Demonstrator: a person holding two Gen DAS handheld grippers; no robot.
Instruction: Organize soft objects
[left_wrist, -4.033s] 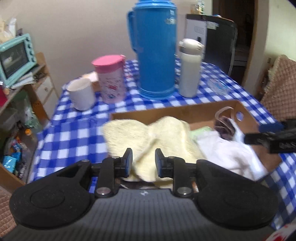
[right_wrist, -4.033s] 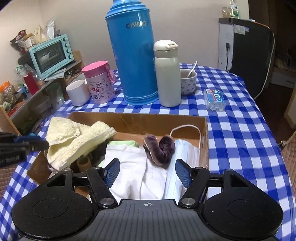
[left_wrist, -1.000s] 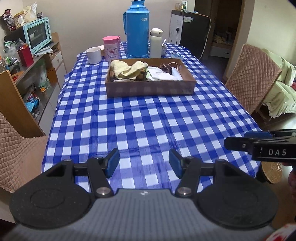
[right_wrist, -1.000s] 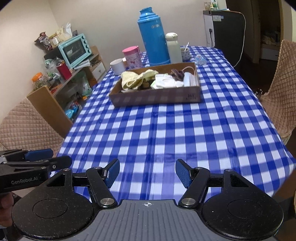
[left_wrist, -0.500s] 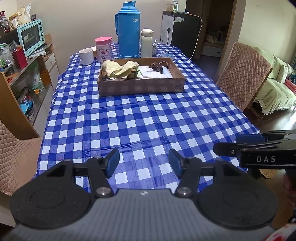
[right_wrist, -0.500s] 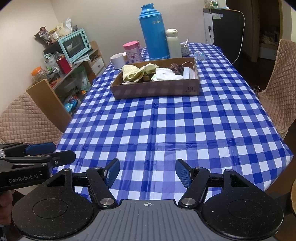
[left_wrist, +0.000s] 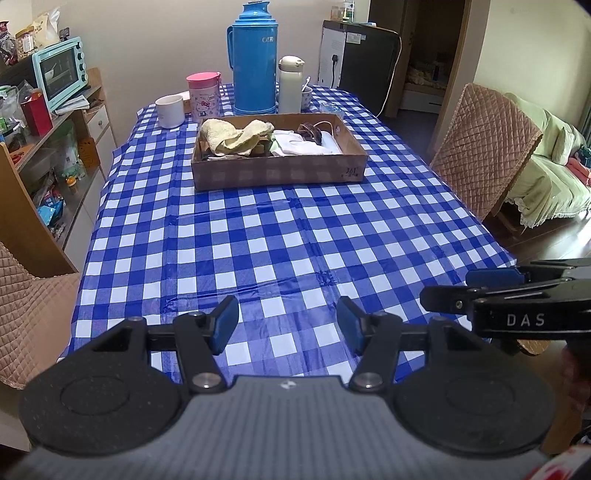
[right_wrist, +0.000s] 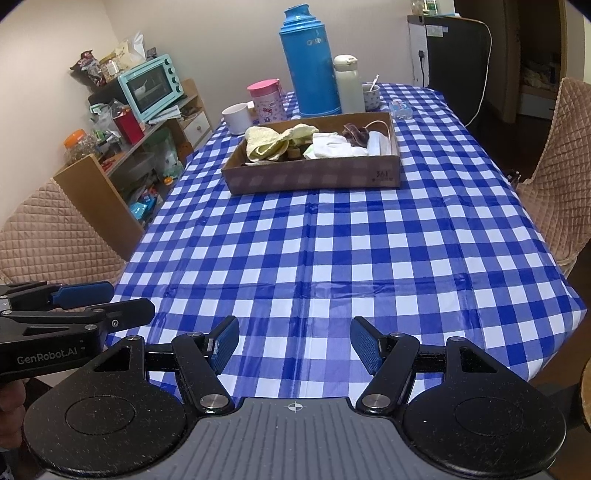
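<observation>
A cardboard box (left_wrist: 280, 173) (right_wrist: 314, 177) stands far down the blue checked table. In it lie a yellow towel (left_wrist: 232, 136) (right_wrist: 273, 142), a white cloth (left_wrist: 299, 146) (right_wrist: 332, 146), a dark purple scrunchie (left_wrist: 310, 131) (right_wrist: 354, 133) and a face mask (right_wrist: 378, 142). My left gripper (left_wrist: 288, 325) is open and empty over the table's near edge. My right gripper (right_wrist: 293, 341) is open and empty there too. Each gripper shows at the side of the other's view.
Behind the box stand a blue thermos (left_wrist: 255, 59), a white flask (left_wrist: 290, 85), a pink cup (left_wrist: 203, 96) and a white mug (left_wrist: 170, 110). Quilted chairs (left_wrist: 484, 147) (right_wrist: 55, 229) flank the table. A shelf with a teal oven (right_wrist: 151, 86) is on the left.
Both grippers have pulled back from the box to the table's near edge. The left jaws, narrow by the yellow towel four seconds ago, are wide open. The towel lies in the box.
</observation>
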